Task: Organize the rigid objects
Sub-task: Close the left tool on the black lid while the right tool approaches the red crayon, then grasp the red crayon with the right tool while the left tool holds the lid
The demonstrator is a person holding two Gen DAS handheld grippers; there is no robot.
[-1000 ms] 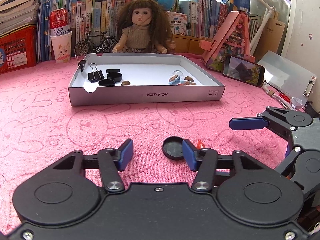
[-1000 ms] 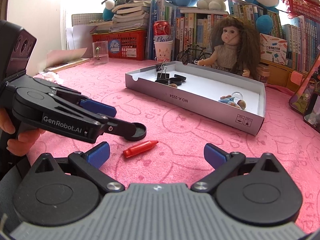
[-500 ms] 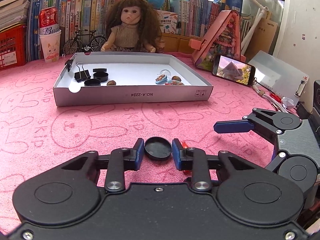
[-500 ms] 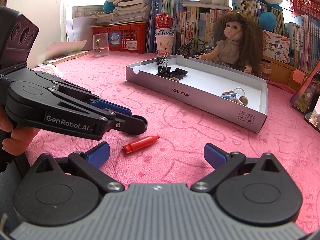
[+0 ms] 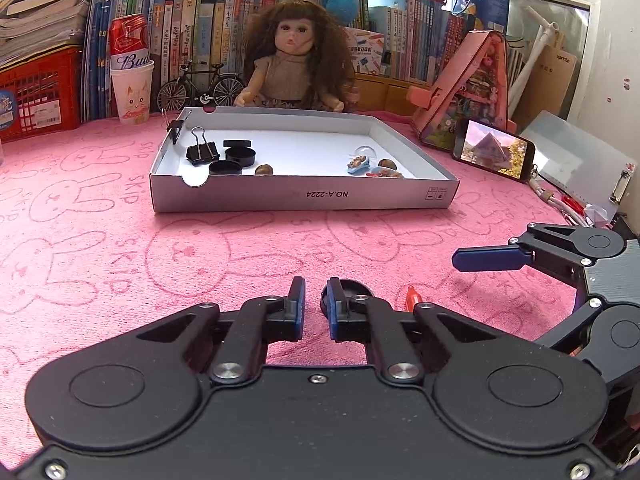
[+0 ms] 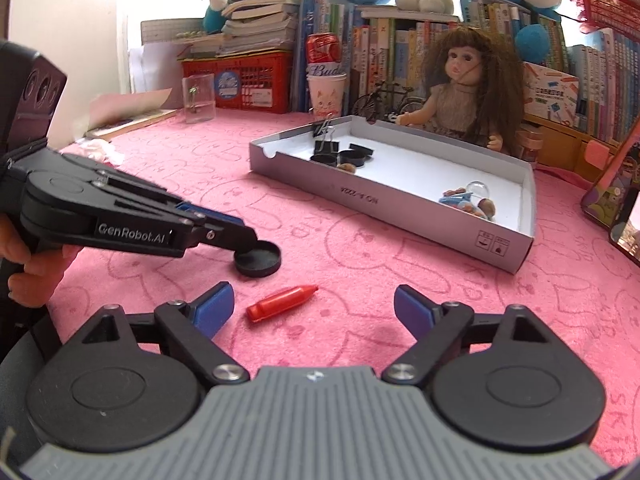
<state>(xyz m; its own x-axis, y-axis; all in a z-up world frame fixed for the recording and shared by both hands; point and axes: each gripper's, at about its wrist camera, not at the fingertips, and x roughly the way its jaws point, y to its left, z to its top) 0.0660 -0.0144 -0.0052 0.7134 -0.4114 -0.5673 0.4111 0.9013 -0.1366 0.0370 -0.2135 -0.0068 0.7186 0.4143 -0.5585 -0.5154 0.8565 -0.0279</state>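
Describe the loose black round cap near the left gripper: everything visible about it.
The black cap is a shallow round lid, matte, plastic-looking, lying open side up on the pink cloth. The left gripper has narrowed beside it; one finger reaches its rim, but it isn't between the pads. A red crayon lies nearby, apart.

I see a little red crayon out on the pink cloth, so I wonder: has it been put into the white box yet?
No, the red crayon lies on the pink cloth in front of the white box, between the open right gripper's fingers.
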